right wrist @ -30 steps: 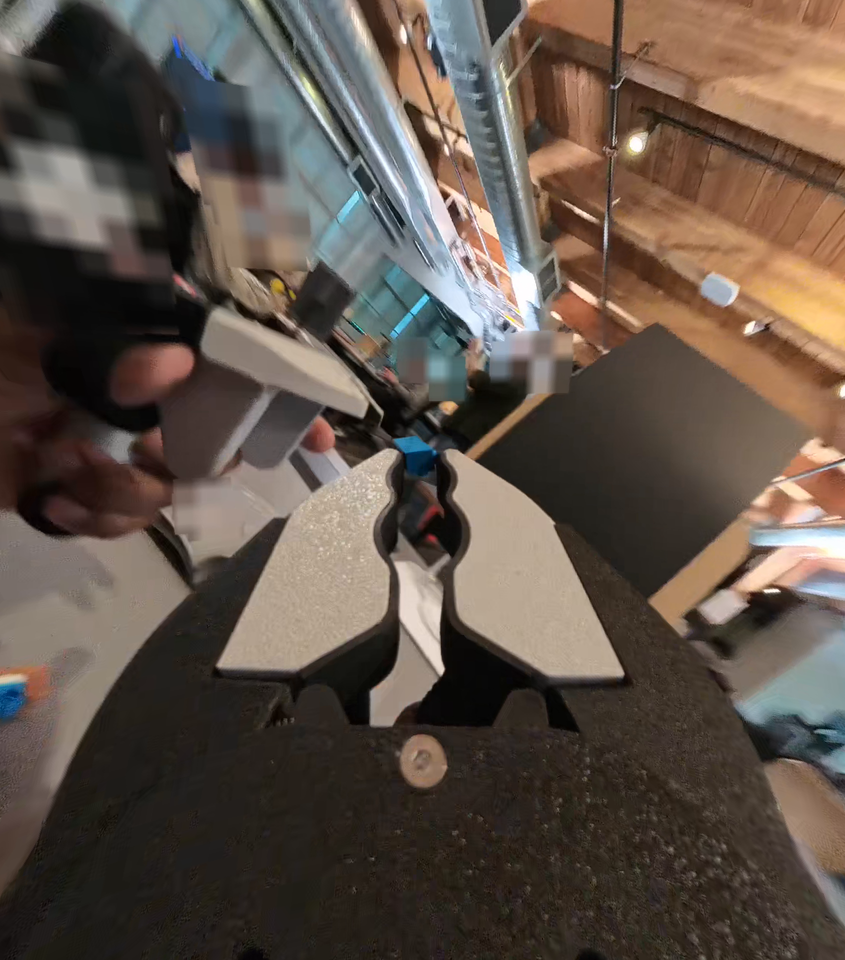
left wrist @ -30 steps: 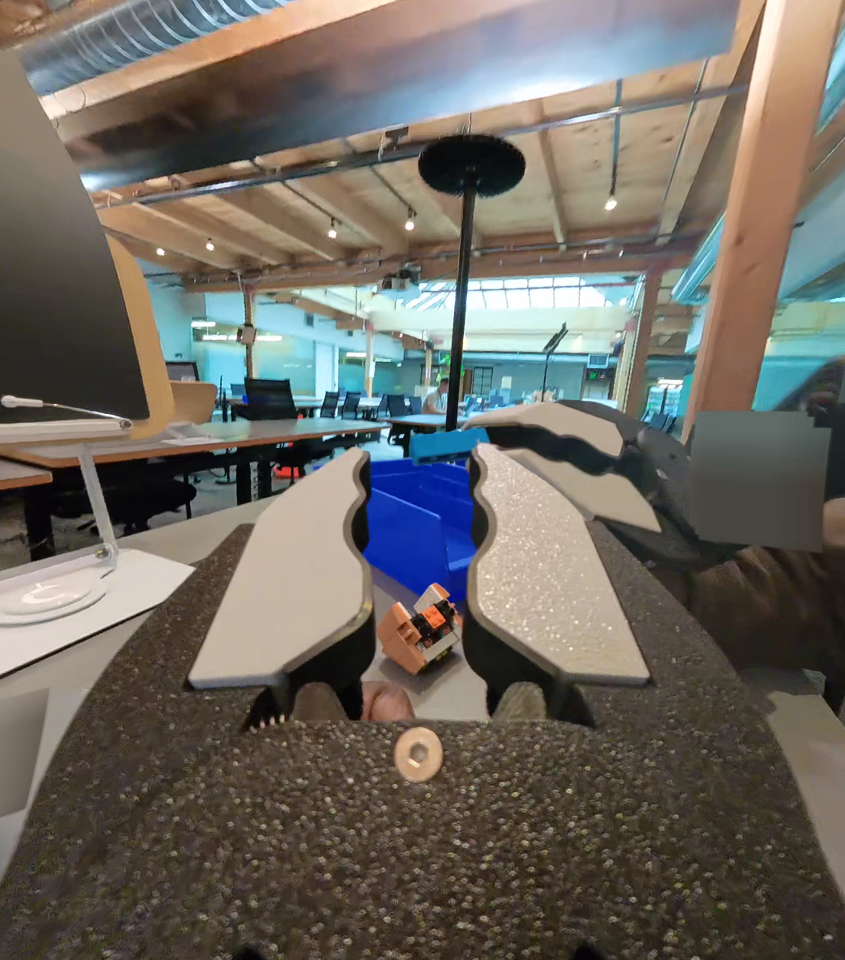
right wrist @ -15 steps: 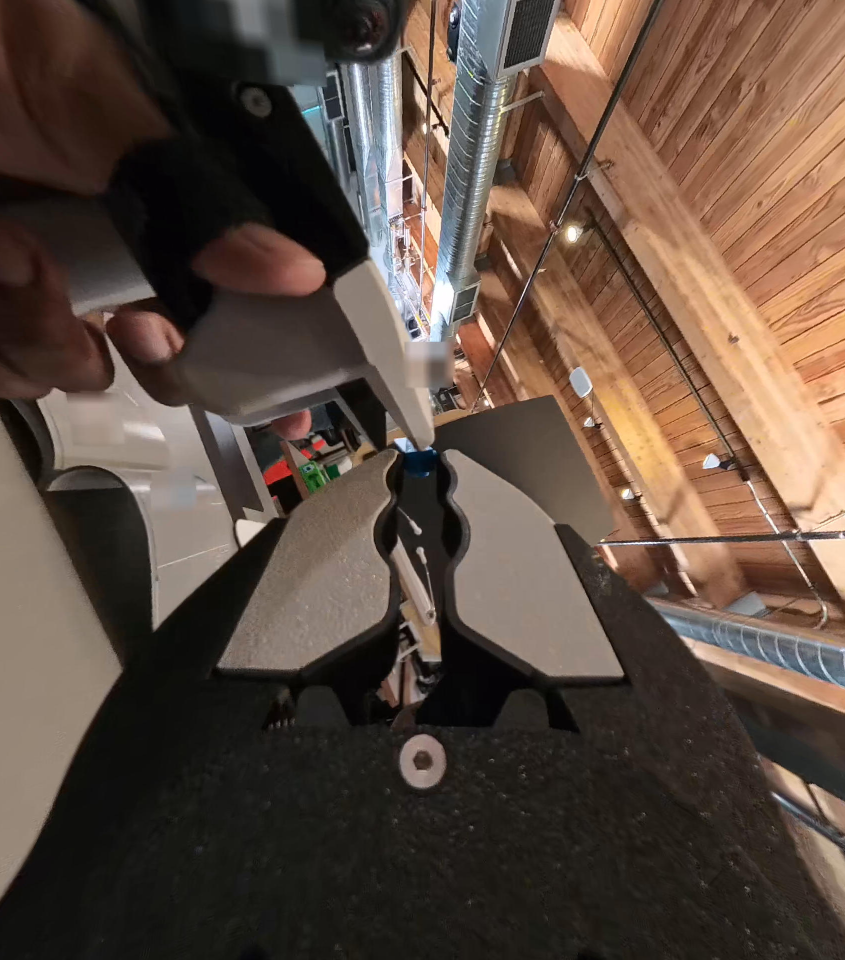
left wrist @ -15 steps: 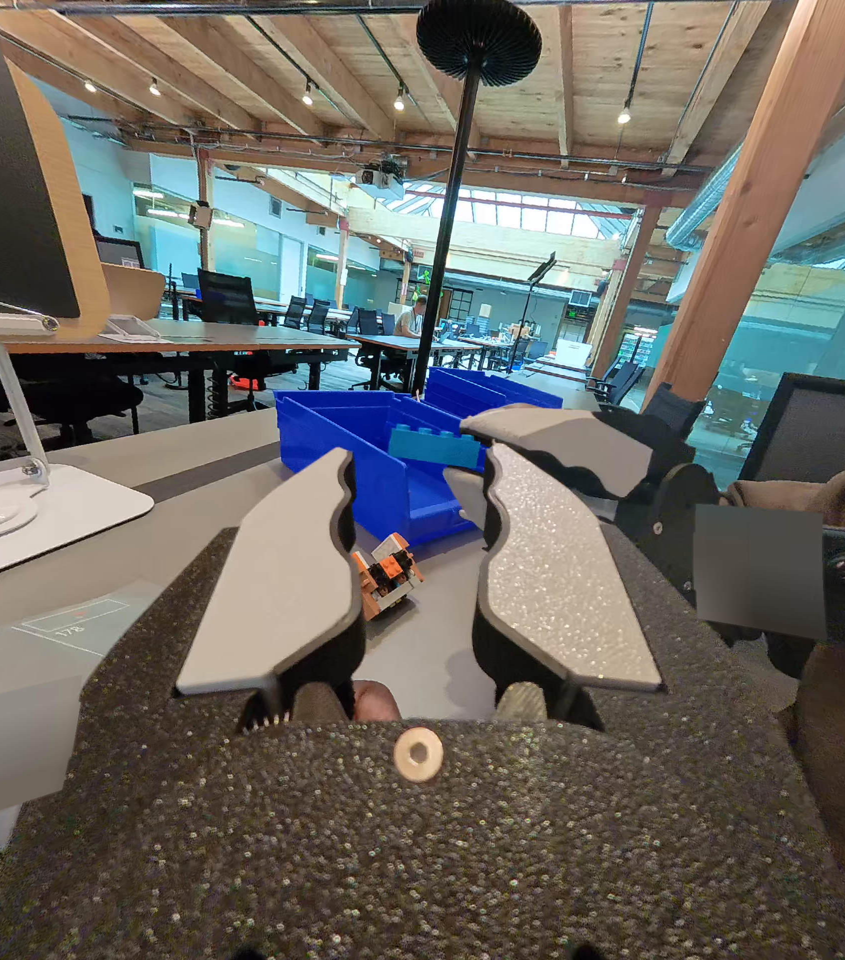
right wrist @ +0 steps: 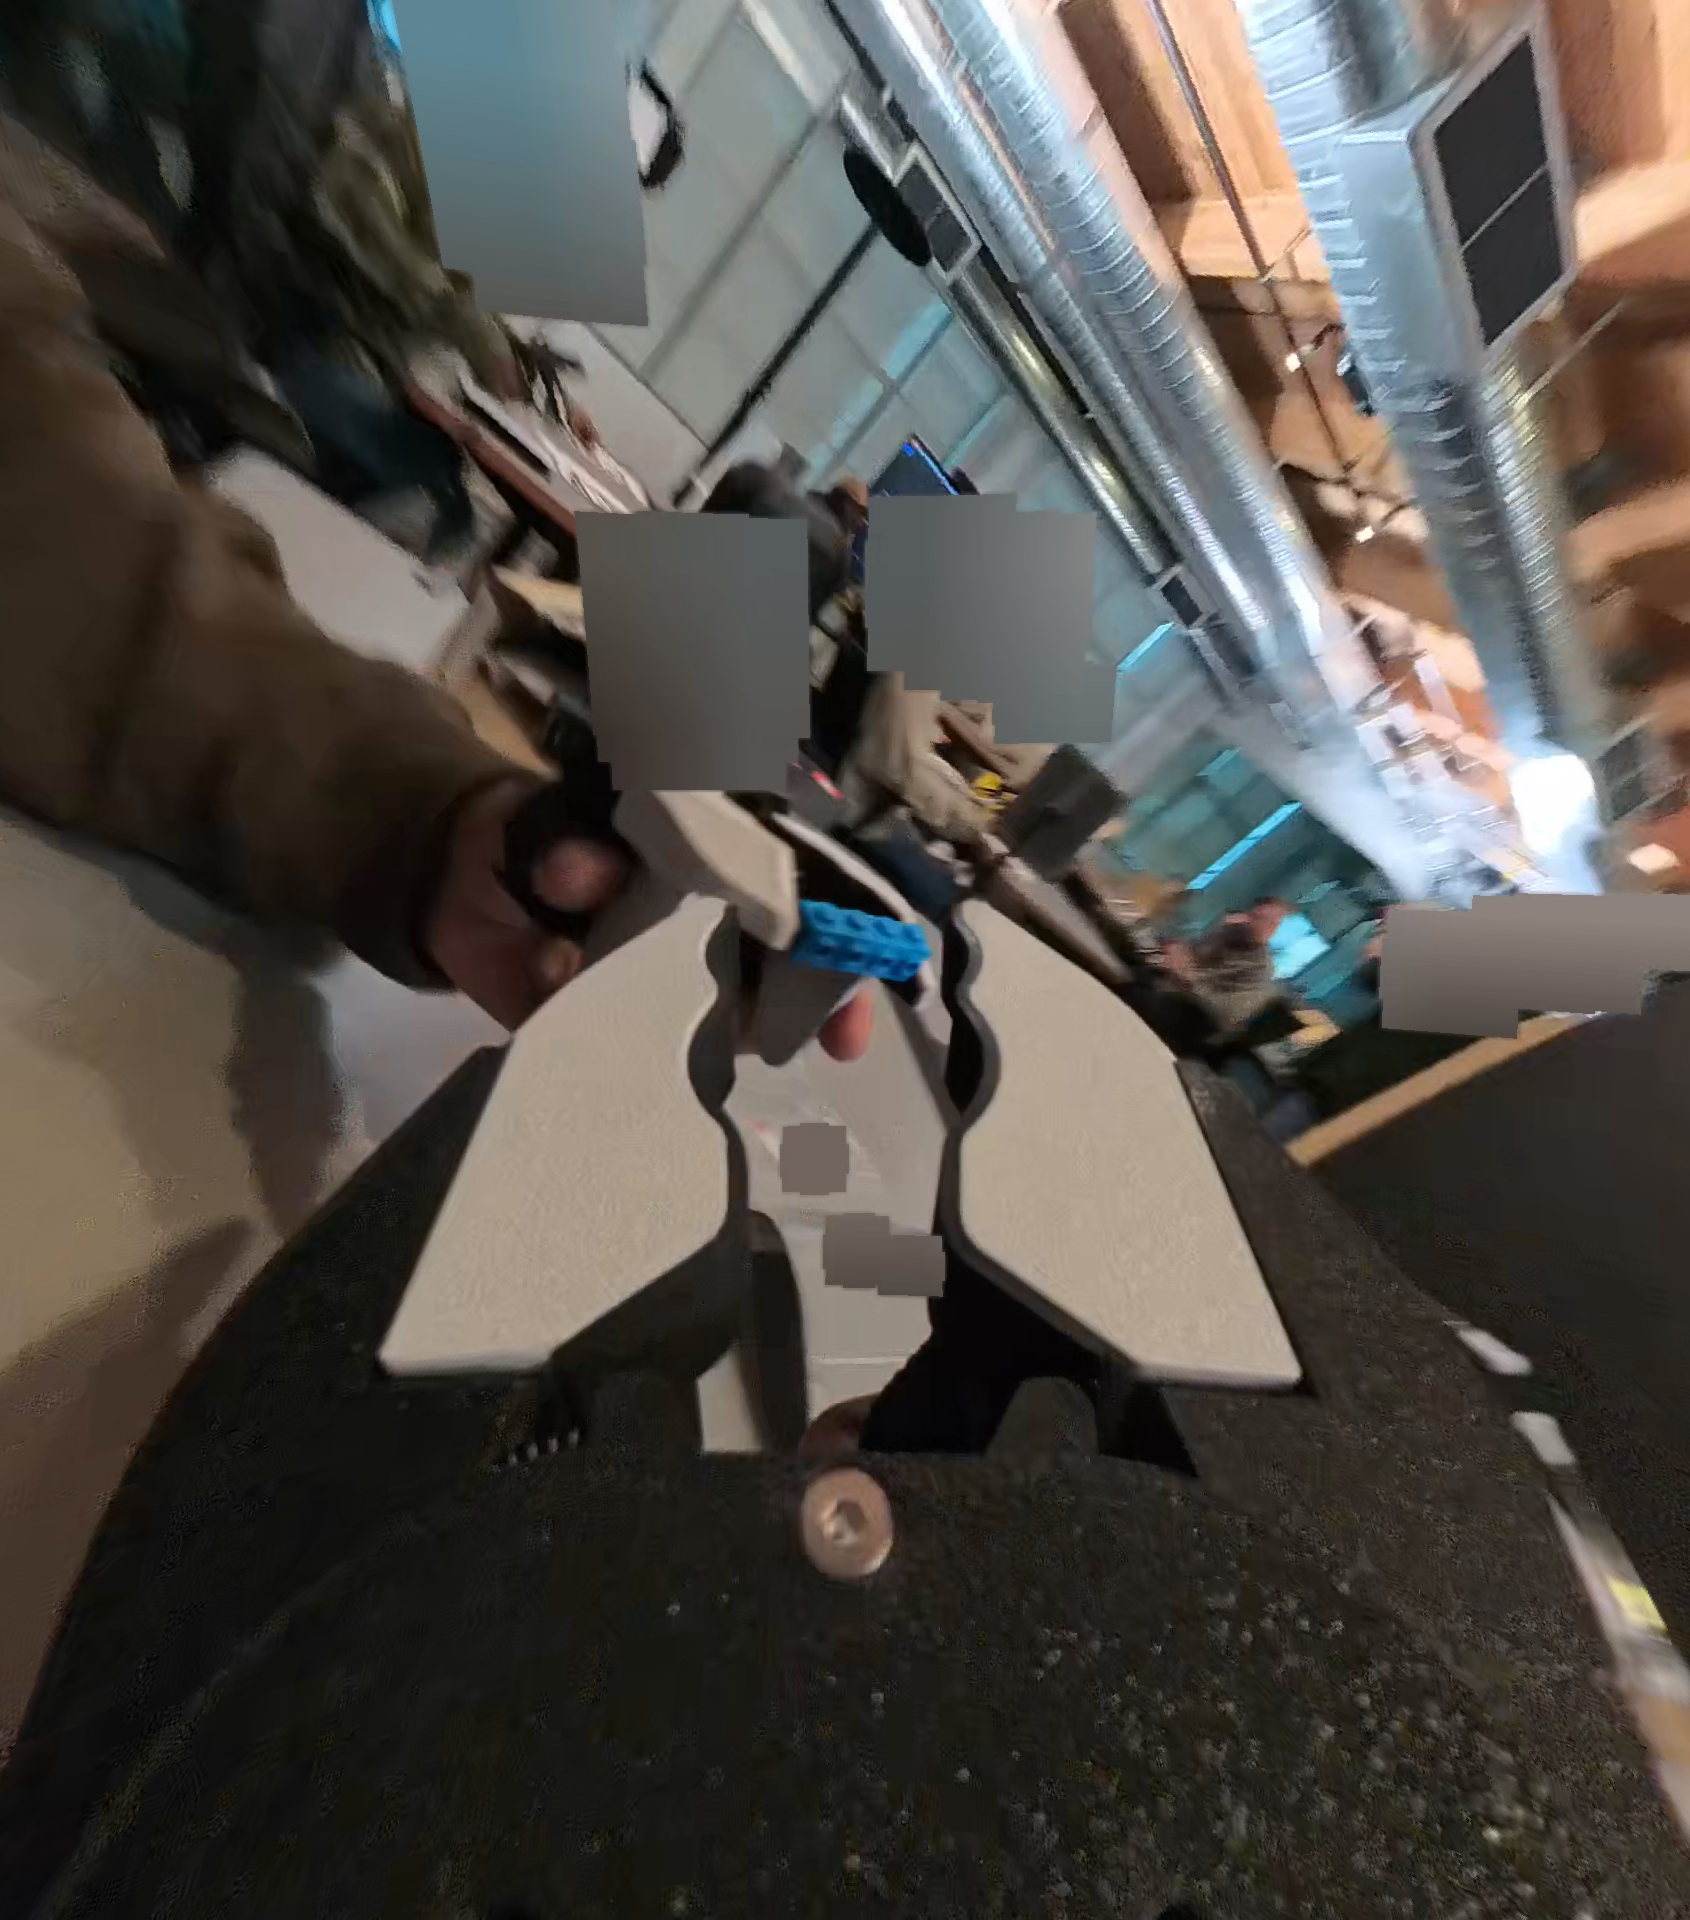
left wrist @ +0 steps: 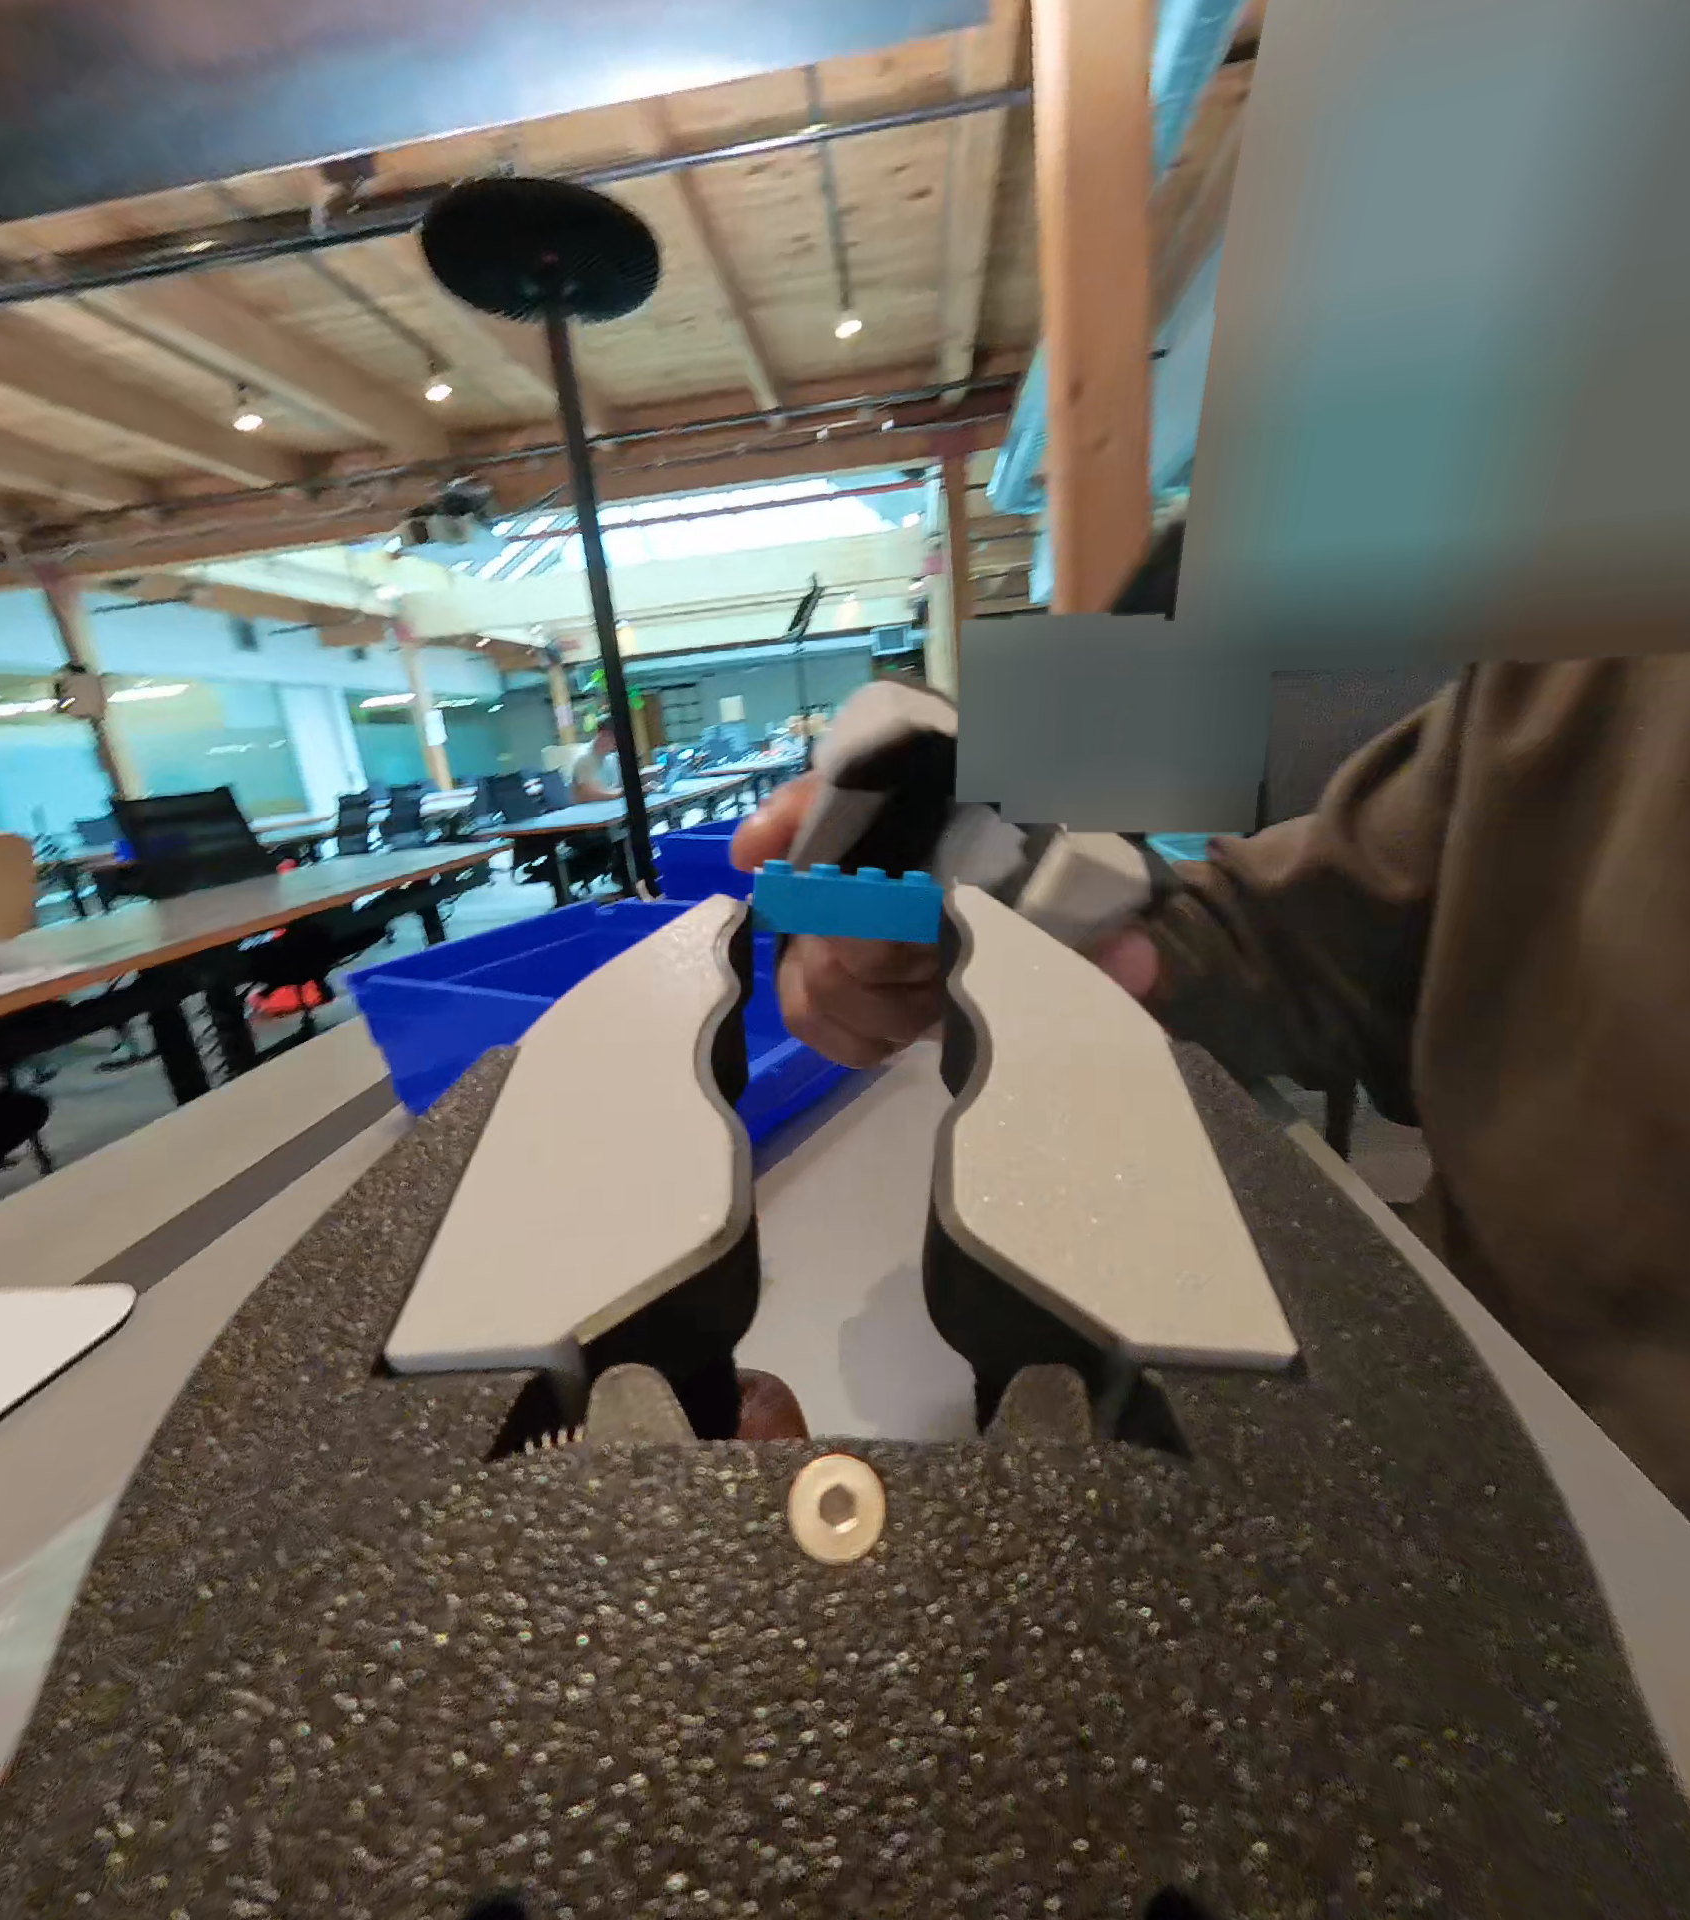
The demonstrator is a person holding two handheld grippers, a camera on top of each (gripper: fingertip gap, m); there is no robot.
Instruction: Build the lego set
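Nearest the left wrist camera, the left gripper [left wrist: 846,920] has its grey fingers set apart to the length of a small bright-blue studded Lego brick [left wrist: 846,906]. The brick spans the gap end to end at the fingertips, studs up, and appears to be pinched there, in the air above the pale grey surface [left wrist: 851,1247]. Half a second earlier this gripper stood empty and the brick sat in the other one. In the right wrist view, the right gripper [right wrist: 846,940] now stands wide, its tips either side of the brick but apparently clear of it, where before it was narrowly closed on the piece. The brick seems to have passed from right to left, probably to regrip it before pressing it on; no model shows in either view now. Just behind the brick is the person's right hand [left wrist: 851,997] in a brown sleeve [left wrist: 1547,1039]. Beyond sits a deep-blue plastic bin [left wrist: 508,977] on the surface, then a black pole lamp [left wrist: 602,582].
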